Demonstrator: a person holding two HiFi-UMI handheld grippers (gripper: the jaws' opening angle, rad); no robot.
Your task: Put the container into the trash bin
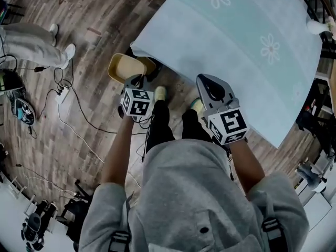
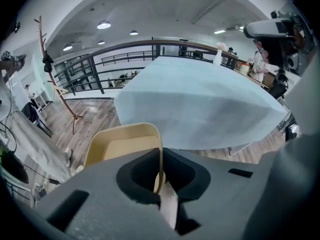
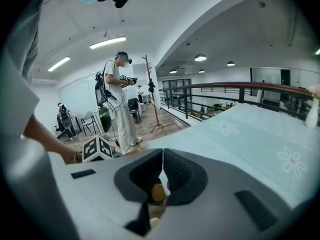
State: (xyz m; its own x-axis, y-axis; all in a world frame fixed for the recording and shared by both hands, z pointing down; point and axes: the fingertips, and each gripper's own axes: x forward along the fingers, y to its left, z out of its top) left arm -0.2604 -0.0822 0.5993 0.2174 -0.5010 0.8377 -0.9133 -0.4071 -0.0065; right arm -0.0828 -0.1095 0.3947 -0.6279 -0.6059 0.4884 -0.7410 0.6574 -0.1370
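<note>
**Left jaws grip tan tray at the bench edge**

The left gripper (image 1: 137,81) (image 2: 161,170) has its jaws nipped narrow on the thin right wall of a shallow tan rectangular plastic container (image 1: 124,67) (image 2: 124,145). The container juts out ahead and to the left of those jaws, open side up, above the wooden plank floor (image 1: 89,30). The right gripper (image 1: 209,81) (image 3: 162,165) has its jaws pressed together with nothing between them. Ahead of both jaws spreads the bench under a pale blue cloth printed with white daisies (image 1: 236,62) (image 2: 200,104) (image 3: 240,134), its corner just beyond the container
</note>
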